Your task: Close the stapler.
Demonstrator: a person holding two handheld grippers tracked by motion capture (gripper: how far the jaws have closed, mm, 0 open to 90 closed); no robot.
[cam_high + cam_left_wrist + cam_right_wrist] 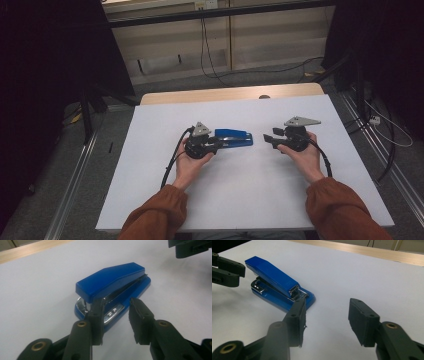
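Rust-brown sleeves point(159, 220) enter from the near edge of the table point(150, 200), each hand carrying a black gripper. Nearest on the left side, the left gripper point(218, 144) lies level, pointing toward the middle of the white table top; its jaws stand partly apart around the rear end of the blue stapler point(234, 137). In the left gripper view one jaw lies against the stapler's point(110, 281) chromed back end and the other stands clear of it, so nothing is clamped. On the right side, the right gripper point(268, 139) points back toward the left one, its jaws moderately apart with bare table between them; in the right gripper view the stapler's point(272, 276) front tip lies just beyond one jaw, not touching so far as can be seen. The stapler rests flat near the table's centre, between the two grippers, its length running from one to the other. Farther off, a wooden strip point(230, 93) edges the table, and cables point(205, 45) hang before a pale wall.
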